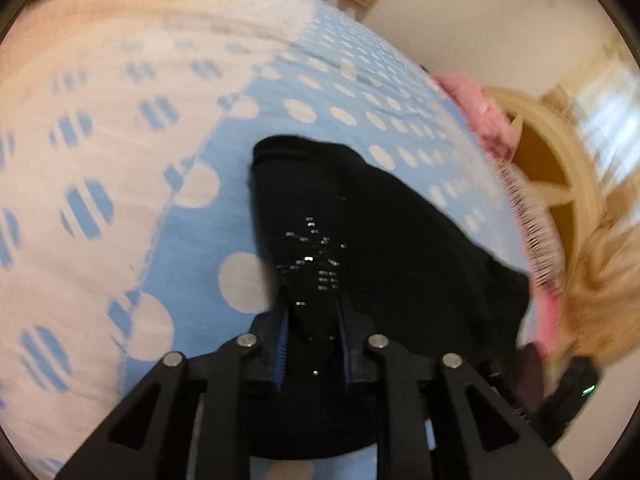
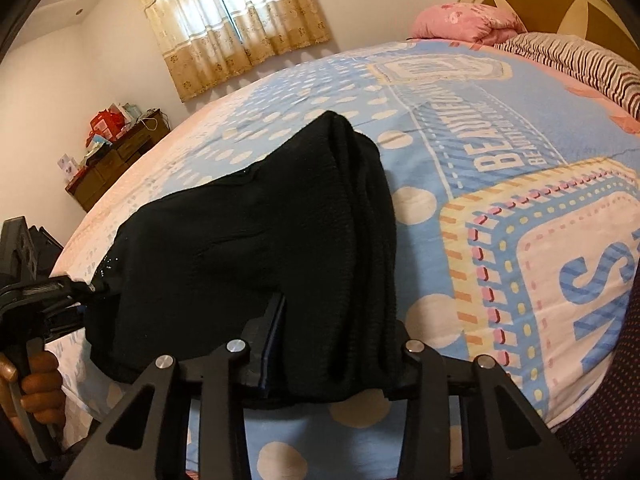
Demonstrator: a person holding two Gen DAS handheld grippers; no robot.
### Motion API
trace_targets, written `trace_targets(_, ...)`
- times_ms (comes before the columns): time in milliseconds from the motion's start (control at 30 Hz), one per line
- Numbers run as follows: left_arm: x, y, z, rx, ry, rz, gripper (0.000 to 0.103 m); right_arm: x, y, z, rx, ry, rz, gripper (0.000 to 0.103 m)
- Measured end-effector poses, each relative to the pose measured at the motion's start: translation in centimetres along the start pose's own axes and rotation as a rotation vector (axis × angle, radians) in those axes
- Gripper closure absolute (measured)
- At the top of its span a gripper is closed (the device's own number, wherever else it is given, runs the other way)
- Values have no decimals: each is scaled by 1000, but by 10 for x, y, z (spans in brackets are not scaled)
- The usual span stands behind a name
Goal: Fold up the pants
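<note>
Black pants held over the bed by both grippers.

The left gripper [image 1: 312, 312] pinches a sequinned edge of the pants [image 2: 256, 240]; beside it the right gripper [image 2: 336, 320] clamps the thick folded bundle, which drapes onto the blue polka-dot bed [image 2: 460, 128], pink pillow [image 2: 468, 24] beyond.

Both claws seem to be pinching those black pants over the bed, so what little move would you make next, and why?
Probably carry both ends forward and lower them flat: the left gripper and right gripper each clamp the black pants, which hang bunched above the bedspread.
</note>
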State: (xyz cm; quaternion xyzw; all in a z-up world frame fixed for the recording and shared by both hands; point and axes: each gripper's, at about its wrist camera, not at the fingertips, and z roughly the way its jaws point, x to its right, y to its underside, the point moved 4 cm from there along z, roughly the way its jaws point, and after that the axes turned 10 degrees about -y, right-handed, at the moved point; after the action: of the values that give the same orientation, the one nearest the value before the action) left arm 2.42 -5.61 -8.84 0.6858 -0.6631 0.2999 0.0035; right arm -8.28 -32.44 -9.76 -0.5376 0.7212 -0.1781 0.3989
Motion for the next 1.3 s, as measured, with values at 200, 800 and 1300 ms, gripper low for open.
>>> trace_targets(200, 11, 3, -12, 76, -56, 66, 84, -17, -1, -7, 40, 62, -107, 70)
trace_targets(800, 19, -21, -46, 292, -289, 280, 84, -84, -13, -17, 148, 87, -289, 72)
trace_targets(1300, -27, -75, -94, 403, -385, 209, 84, -178, -78, 5, 195, -52, -470, 72)
